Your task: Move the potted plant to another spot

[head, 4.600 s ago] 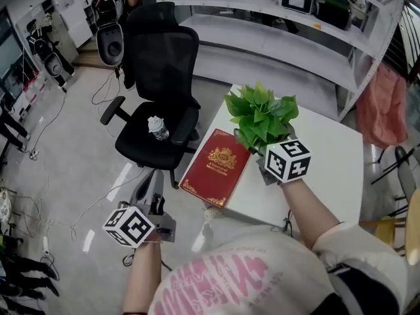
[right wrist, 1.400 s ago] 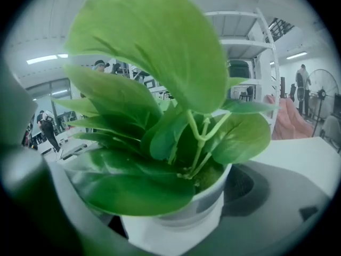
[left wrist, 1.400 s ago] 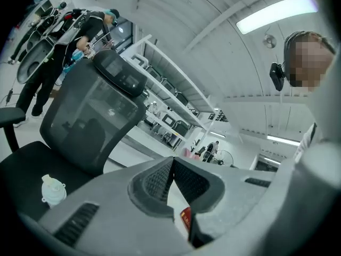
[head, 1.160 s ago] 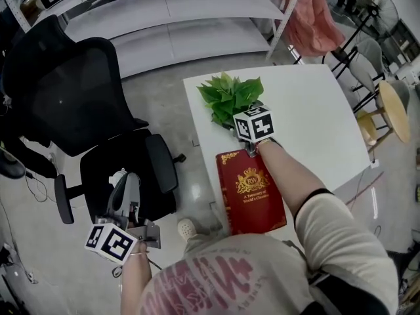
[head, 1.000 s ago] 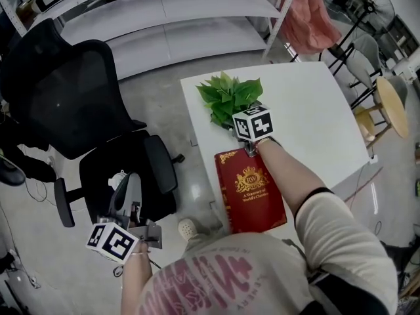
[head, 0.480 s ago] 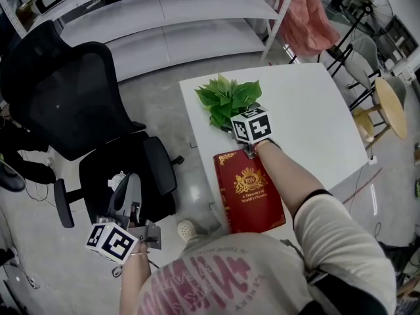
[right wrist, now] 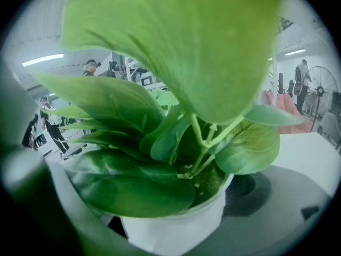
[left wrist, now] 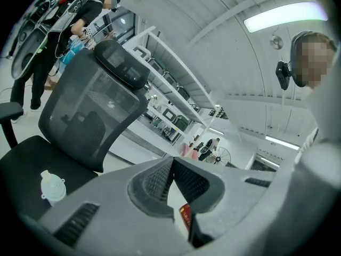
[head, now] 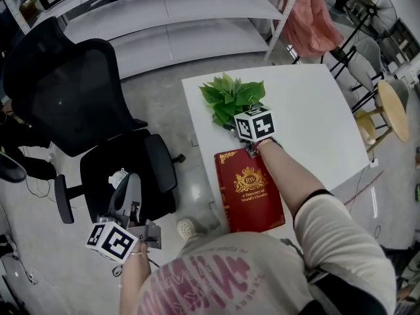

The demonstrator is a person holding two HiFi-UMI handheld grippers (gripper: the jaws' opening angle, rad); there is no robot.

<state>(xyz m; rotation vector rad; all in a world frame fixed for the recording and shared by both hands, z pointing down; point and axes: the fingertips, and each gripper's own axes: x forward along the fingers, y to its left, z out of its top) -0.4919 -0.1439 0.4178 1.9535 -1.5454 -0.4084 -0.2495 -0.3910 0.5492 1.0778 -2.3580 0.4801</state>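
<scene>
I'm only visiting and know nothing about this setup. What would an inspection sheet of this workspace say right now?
Surface: white table, holding a plant and a book.
Job's things: potted plant, green leaves in a white pot, near the table's far left corner.
Clutter: red book on the table just beside the plant; small pale bottle on the chair seat.
Tongs: right tongs closed on the plant; left tongs shut and empty, held low beside the chair.
Cables: one thin cable on the floor right of the table.
Surroundings: black office chair, white shelving, pink cloth, round stool, people in the background.
</scene>
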